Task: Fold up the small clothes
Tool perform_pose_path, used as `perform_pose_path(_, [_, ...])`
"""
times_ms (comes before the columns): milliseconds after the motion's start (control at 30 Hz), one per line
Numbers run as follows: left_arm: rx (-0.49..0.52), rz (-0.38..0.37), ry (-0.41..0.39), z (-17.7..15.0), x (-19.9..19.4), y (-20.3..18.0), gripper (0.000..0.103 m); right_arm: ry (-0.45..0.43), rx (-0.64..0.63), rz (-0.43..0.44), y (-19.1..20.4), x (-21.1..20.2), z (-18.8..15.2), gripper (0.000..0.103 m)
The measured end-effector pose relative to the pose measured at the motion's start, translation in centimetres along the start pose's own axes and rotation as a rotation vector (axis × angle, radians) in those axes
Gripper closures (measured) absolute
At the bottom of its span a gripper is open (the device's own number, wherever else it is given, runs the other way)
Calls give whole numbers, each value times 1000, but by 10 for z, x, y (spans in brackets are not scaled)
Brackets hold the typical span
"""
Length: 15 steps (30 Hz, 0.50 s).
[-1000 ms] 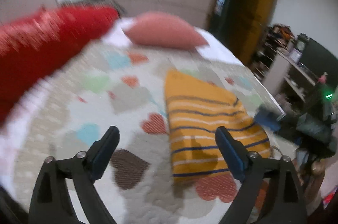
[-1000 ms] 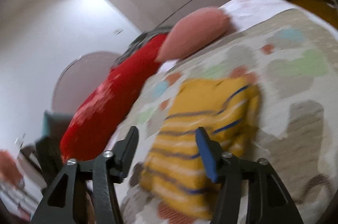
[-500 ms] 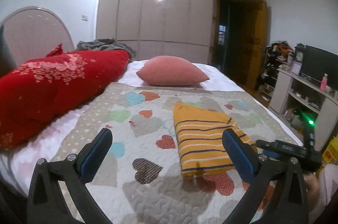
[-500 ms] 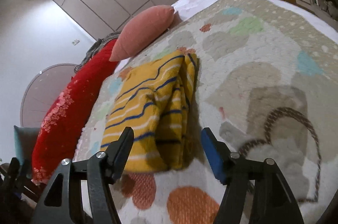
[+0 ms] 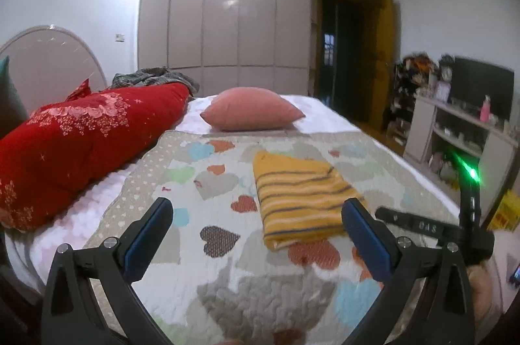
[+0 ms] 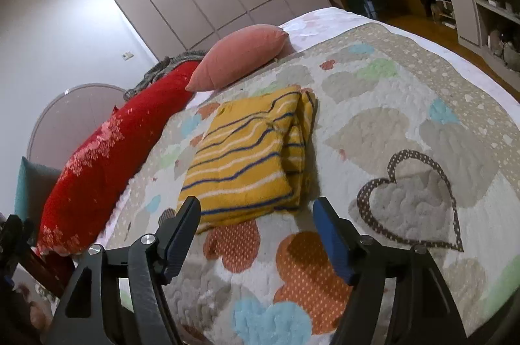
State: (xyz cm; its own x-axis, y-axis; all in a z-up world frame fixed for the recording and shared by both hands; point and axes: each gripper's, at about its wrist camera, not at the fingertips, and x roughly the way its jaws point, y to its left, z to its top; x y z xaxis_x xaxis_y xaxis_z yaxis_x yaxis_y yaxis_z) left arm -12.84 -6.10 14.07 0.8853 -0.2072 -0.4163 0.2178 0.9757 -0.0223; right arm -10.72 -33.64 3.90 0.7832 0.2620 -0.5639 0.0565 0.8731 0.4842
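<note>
A yellow garment with blue and white stripes [image 5: 300, 198] lies folded into a compact rectangle on the heart-patterned quilt [image 5: 208, 182]. In the right wrist view the garment [image 6: 250, 156] lies flat just beyond my right gripper [image 6: 256, 215], its layered folded edges on the right side. My left gripper [image 5: 256, 216] is open and empty, held back above the near part of the quilt. My right gripper is open and empty too. Its body shows at the right of the left wrist view [image 5: 432, 228].
A long red bolster [image 5: 84, 146] lies along the left side of the bed. A pink pillow [image 5: 253, 112] sits at the far end. A shelf unit with clutter [image 5: 455, 130] stands to the right. The quilt [image 6: 422, 124] drops off at its right edge.
Both grippers have pulled back and up from the folded garment, which now lies alone on the quilt. The views have steadied and show more of the room.
</note>
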Motion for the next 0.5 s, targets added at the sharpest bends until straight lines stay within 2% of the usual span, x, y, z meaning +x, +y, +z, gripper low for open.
perform_pose_path(67, [30,10,23,-5,3,-6,0,1,-17,-15,2,1,-3,26])
perform_pose_path(267, [37,-57,119,-17,16,-16,0,17,-37,-42,2,7,-9,25])
perform_pose_path(500, [47,-51,205,-28,30,-21,0,36,-41,-78,-3,11,-15,25])
